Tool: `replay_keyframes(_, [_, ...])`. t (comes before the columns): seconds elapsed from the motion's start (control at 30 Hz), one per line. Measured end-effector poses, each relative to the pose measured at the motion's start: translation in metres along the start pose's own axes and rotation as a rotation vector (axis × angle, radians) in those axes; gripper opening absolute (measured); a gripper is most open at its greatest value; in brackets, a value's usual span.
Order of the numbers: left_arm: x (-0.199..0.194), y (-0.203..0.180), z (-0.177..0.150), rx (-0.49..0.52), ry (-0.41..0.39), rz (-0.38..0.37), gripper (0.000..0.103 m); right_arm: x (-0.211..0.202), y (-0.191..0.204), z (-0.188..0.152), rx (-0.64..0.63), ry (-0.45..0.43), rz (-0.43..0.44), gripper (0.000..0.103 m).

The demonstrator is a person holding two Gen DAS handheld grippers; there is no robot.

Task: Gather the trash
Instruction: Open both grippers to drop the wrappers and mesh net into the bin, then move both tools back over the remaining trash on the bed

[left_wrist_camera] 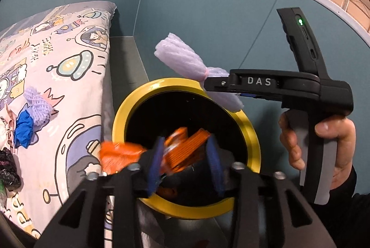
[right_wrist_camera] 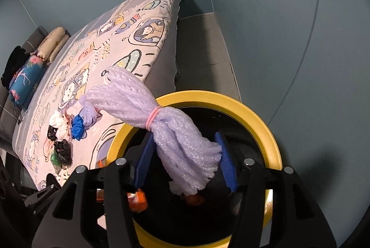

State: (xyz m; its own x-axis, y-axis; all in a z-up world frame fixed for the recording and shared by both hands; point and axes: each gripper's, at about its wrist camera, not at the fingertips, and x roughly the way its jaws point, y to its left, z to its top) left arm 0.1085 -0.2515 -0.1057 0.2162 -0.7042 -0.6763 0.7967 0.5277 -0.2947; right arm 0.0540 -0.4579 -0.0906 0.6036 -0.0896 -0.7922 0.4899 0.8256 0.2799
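Note:
A black bin with a yellow rim (left_wrist_camera: 129,109) (right_wrist_camera: 266,123) stands on the floor beside the bed. My left gripper (left_wrist_camera: 183,163) hangs over its mouth with the jaws apart. A blurred orange wrapper (left_wrist_camera: 185,150) is loose between the blue pads, part of it spilling past the left finger. My right gripper (right_wrist_camera: 185,162) is above the bin too, and from the left wrist its tip (left_wrist_camera: 215,83) shows side-on. Its pads touch both sides of a lilac foam net (right_wrist_camera: 129,95) (left_wrist_camera: 178,58) tied with a pink band, which sticks out up and to the left.
A bed with a cartoon-print quilt (left_wrist_camera: 69,51) (right_wrist_camera: 129,39) lies left of the bin. On it sit another lilac foam net (left_wrist_camera: 38,106), a blue scrap (left_wrist_camera: 23,127) and black bags (right_wrist_camera: 61,148). Pillows (right_wrist_camera: 50,42) lie at its far end. A blue-grey wall (left_wrist_camera: 208,16) runs behind. A hand (left_wrist_camera: 335,144) grips the right handle.

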Motion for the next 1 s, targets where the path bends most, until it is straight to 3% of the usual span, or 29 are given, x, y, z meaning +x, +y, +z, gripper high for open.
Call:
replay_keyframes(0.3, [-0.017, 0.008, 0.001, -0.040, -0.033, 0.014, 0.067, -0.009, -0.007, 0.004, 0.023, -0.019, 0.013, 0.065])
replay_keyframes(0.57, [-0.045, 0.019, 0.004, -0.049, -0.104, 0.061, 0.073, -0.015, 0.002, 0.005, 0.007, -0.035, 0.041, 0.066])
replay_keyframes(1.0, [-0.107, 0.074, -0.001, -0.145, -0.220, 0.217, 0.084, -0.034, 0.078, 0.010, -0.155, -0.117, 0.193, 0.071])
